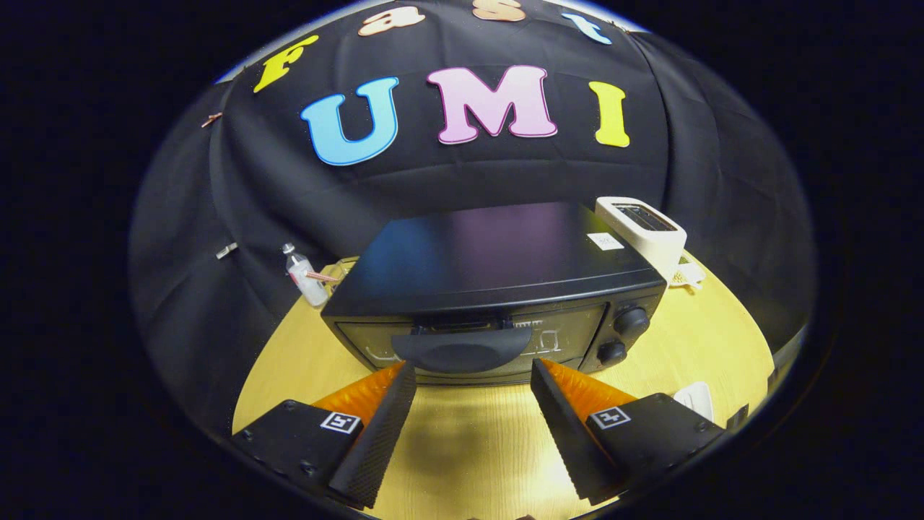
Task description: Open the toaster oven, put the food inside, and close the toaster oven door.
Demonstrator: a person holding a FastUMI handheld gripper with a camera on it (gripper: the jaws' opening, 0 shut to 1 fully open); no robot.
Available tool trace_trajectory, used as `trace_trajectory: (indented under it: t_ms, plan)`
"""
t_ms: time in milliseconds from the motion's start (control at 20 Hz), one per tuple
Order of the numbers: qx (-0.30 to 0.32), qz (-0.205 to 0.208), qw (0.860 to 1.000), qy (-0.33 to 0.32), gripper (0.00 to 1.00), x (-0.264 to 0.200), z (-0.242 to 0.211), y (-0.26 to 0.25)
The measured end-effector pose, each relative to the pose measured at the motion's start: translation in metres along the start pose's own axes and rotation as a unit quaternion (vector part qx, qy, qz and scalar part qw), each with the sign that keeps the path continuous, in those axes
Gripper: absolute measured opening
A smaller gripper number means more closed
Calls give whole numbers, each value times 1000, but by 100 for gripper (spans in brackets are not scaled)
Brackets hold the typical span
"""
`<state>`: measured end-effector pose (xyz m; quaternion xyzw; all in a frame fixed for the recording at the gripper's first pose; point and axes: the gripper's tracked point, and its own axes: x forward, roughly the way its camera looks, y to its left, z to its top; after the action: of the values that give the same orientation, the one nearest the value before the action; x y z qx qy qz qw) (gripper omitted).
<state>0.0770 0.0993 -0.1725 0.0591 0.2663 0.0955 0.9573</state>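
Wooden tabletop (462, 448): bare pale wood lies between the two fingers at the bottom of the frame.
Claw (473, 375): released, fingers spread wide, nothing between them; the tips end just short of the oven's lower front edge.
Toaster oven (498, 289): straight ahead of the claw, centre frame, front face turned toward it, long axis left to right.
Door (476, 336): looks shut against the body; whether food is inside cannot be told through the dark glass.
Handle (462, 350): a curved grip low on the door, long axis left to right, just beyond the gap between the fingertips.
Knobs (629, 321): two, stacked right of the door.
White toaster (642, 227): behind the oven, upper right.
Bottle (303, 274): beside the oven's left rear.
Stage: a shut door fits either before loading or after closing.
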Motion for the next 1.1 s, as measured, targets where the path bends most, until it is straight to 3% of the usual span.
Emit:
trace_trajectory:
  t_ms: [250,500,850,1100]
  plan:
    - [-24,27,995,-93,99,-47,49,-5]
    - [-54,26,987,-151,98,-94,91,-25]
    - [-59,-12,973,-223,98,-143,142,-65]
    - [-43,-34,968,-243,98,-163,151,-86]
